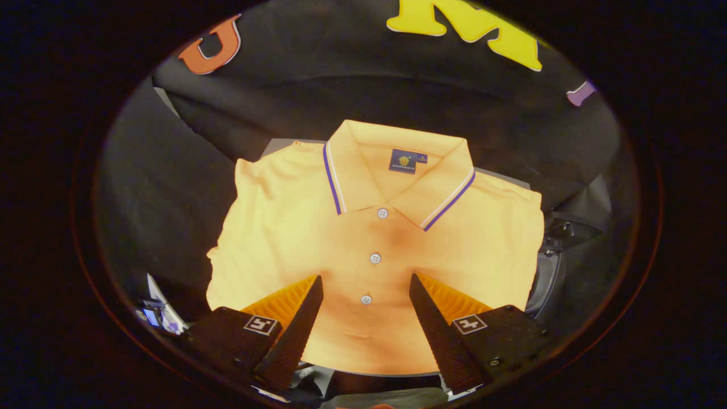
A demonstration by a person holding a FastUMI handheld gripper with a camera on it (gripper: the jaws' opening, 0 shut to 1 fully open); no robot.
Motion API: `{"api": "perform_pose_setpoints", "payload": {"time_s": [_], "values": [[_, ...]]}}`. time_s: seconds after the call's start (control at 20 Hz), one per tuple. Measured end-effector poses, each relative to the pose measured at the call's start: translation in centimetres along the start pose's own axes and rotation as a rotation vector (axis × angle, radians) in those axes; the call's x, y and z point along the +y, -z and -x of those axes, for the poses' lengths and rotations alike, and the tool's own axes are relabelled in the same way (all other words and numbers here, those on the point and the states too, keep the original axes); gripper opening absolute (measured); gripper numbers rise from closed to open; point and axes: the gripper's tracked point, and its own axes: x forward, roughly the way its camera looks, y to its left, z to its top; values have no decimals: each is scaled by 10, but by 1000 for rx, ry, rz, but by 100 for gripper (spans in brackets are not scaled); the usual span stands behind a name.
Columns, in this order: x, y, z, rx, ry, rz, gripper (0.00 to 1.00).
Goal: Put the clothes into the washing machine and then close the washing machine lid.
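Note:
A folded yellow polo shirt (369,250) lies flat in front of me, its collar trimmed in purple and white and pointing away from the fingers. Three white buttons run down its placket. My gripper (366,281) is open just above the shirt's lower front, one finger on each side of the lowest button (366,299), nothing pressed between them. Part of a round grey and black machine (548,272) shows past the shirt's right edge; I cannot tell if it is the washing machine.
The shirt rests on a grey surface (278,145) whose far corner shows beyond the left shoulder. Black cloth surrounds it. Small white and blue items (159,309) lie low on the left, beside the left finger.

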Motion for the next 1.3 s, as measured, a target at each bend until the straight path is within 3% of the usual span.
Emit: {"api": "perform_pose_setpoints", "payload": {"time_s": [0.35, 1.0, 1.1, 1.3], "values": [[3, -2, -13, 38, 64, -5, 96], [4, -8, -9, 38, 67, -19, 93], [1, -13, -6, 30, 62, 1, 86], [-9, -25, 1, 3, 58, -17, 56]]}}
